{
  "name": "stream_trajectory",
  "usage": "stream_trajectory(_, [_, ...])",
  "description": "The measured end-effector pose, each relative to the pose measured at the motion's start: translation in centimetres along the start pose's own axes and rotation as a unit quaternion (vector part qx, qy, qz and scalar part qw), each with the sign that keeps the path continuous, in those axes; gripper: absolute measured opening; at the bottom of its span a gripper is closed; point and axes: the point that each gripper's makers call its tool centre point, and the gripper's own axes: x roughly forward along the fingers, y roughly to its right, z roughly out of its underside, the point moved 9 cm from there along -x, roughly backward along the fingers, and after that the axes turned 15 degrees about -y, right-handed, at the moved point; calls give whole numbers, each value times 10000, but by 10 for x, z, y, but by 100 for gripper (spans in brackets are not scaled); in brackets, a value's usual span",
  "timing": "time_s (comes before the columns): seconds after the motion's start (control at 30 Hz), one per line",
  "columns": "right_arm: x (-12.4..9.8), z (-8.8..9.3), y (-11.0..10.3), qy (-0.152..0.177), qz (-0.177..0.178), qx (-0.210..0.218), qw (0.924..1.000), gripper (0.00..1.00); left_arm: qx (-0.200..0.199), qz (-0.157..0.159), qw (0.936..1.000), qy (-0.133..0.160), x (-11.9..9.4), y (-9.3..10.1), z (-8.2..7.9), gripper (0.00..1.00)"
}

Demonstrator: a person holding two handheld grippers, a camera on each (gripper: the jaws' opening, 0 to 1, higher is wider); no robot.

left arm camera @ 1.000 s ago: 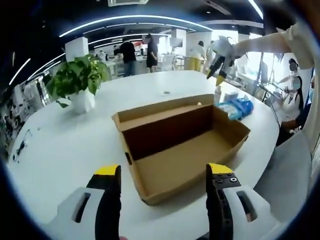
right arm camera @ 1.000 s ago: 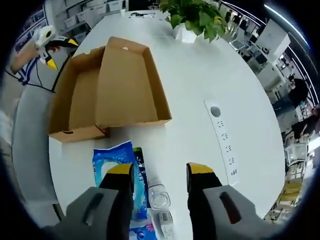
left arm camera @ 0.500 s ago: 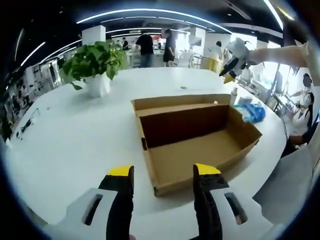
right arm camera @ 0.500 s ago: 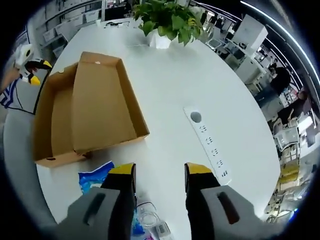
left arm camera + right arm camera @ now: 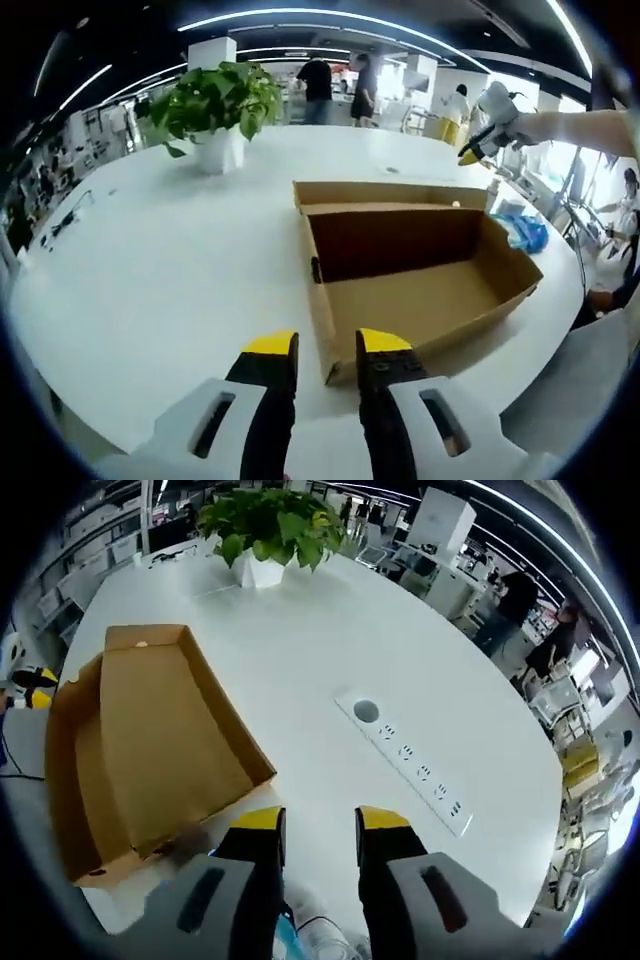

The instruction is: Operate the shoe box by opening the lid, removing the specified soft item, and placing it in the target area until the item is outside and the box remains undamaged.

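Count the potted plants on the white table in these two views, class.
1. The potted plant stands on the far side of the table beyond the open shoe box; the right gripper view shows the same plant.

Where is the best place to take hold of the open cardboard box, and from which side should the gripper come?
Probably the near corner wall of the cardboard box, just ahead of the left gripper. The walls stand upright and thin with an open top, so one jaw could go inside and one outside, coming from above.
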Motion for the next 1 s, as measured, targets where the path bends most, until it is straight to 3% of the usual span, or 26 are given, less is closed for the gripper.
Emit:
stream_trajectory(0.17, [13, 5, -6, -24, -377, 958, 9947, 20, -151, 29, 9999, -48, 5, 2, 0, 10])
stream_trajectory(0.33, [23, 8, -13, -87, -603, 1460, 9874, 18, -229, -1, 9997, -87, 6, 5, 1, 3])
stream_trajectory(0.77, [43, 8, -35, -178, -1007, 2049, 9734, 14, -395, -38, 9992, -4, 8, 5, 6, 2])
stream_trajectory(0.83, [44, 6, -38, -102, -1123, 2278, 9671, 16, -406, -44, 9992, 17, 8, 5, 6, 2])
stream_trajectory(0.9, [44, 5, -37, -37, -1044, 2352, 9663, 17, -407, -53, 9992, 23, 8, 6, 6, 2])
stream_trajectory(1.0, [44, 4, -41, -58, -1209, 2477, 9612, 16, -395, -72, 9992, 32, 8, 6, 7, 2])
